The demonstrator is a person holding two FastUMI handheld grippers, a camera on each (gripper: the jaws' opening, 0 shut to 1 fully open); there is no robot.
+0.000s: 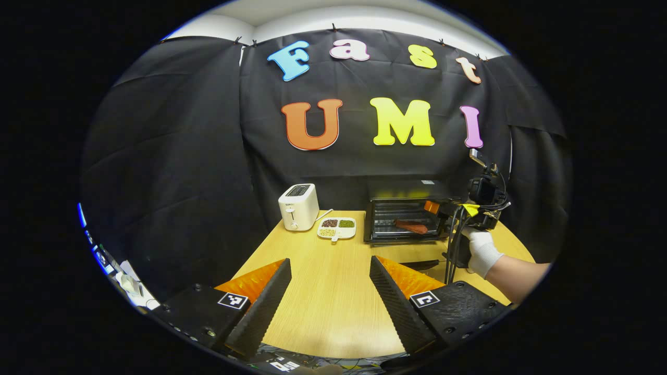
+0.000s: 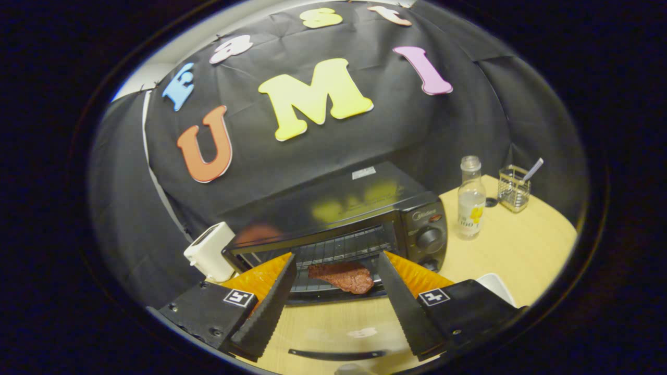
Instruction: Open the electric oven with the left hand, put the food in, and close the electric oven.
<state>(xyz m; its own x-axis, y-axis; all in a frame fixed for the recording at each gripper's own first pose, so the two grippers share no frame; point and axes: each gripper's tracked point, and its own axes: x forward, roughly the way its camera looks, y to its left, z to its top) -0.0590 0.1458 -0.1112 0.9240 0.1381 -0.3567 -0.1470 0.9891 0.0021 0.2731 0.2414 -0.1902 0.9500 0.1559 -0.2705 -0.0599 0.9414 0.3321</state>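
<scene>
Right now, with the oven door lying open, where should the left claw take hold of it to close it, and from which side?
Grip the handle, the bar along the free front edge of the door, farthest from the hinge. The door lies flat, so probably come from the table's near side, hook under the bar and lift. The left claw is open.

Glossy black oven (image 2: pixel 338 208) (wire metal rack inside), smooth wood-grain table (image 1: pixel 323 291), matt white plastic toaster (image 1: pixel 298 207).
</scene>
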